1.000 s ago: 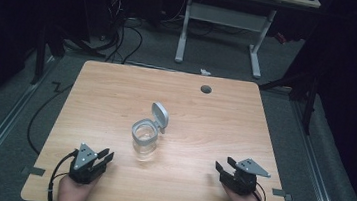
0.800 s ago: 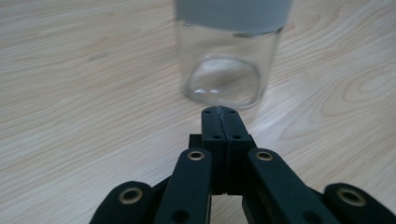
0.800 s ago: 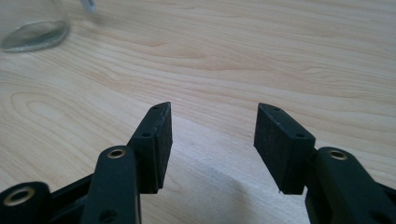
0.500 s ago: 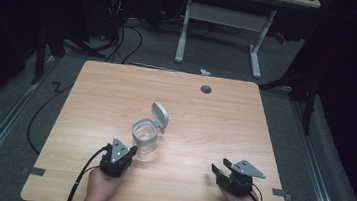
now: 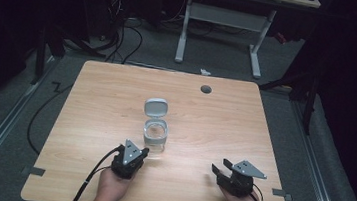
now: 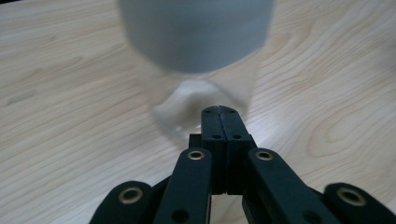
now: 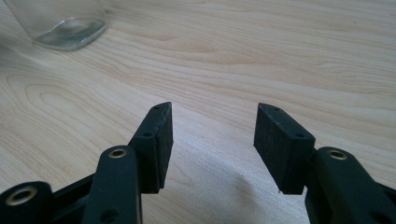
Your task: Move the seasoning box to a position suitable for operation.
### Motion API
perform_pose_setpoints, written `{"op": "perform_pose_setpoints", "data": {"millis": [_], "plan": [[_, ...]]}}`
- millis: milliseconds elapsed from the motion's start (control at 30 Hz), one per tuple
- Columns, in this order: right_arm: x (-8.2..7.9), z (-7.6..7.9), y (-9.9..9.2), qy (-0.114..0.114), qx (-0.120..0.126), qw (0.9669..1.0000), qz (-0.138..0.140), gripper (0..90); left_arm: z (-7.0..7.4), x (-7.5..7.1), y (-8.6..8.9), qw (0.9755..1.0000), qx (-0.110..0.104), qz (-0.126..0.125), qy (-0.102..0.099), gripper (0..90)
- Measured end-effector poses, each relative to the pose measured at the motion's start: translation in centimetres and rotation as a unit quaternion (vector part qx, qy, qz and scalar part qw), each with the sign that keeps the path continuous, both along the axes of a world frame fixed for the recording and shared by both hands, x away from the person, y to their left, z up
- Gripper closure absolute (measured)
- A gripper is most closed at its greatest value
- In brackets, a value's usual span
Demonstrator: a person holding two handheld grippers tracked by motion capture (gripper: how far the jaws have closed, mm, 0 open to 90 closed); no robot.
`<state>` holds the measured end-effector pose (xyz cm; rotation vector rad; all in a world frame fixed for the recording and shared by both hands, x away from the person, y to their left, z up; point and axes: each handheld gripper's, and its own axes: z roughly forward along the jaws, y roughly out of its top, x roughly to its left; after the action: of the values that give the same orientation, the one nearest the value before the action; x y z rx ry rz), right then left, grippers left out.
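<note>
The jar [image 5: 154, 138], clear with a grey rim and its hinged lid [image 5: 156, 107] flipped up, is seen near the table's [image 5: 91, 101] middle. The left gripper [image 5: 130, 160] is held just beside the jar's near side, its jaws pressed together on nothing after closing. The right gripper [image 5: 218, 171] is kept well apart from the jar, jaws spread and empty.

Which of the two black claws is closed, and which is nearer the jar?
The left gripper: its jaws are pressed together, empty, right beside the clear jar. The right gripper is open, farther off.
</note>
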<state>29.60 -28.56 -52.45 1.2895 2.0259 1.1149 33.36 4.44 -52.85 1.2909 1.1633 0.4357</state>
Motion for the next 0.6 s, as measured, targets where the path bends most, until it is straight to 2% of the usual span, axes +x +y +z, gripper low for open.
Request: {"op": "perform_pose_setpoints", "data": {"millis": [100, 233, 367, 600], "plan": [[0.1, -0.1, -0.1, 0.005, 0.003, 1.0, 0.0, 47.3, -0.1, 0.2, 1.1, 0.9999, -0.004, 0.012, 0.007, 90.0], [0.0, 0.0, 0.0, 0.003, 0.005, 1.0, 0.002, 47.1, 0.1, 0.1, 1.2, 0.9998, -0.014, 0.01, 0.009, 90.0], [0.0, 0.0, 0.2, 0.001, 0.004, 1.0, 0.002, 47.2, 0.3, -0.3, -0.3, 0.9998, -0.014, -0.008, 0.007, 90.0], [0.0, 0.0, 0.2, 0.001, 0.003, 1.0, 0.004, 47.2, 0.2, 0.6, -1.2, 0.9999, -0.008, -0.008, 0.011, 90.0]]}}
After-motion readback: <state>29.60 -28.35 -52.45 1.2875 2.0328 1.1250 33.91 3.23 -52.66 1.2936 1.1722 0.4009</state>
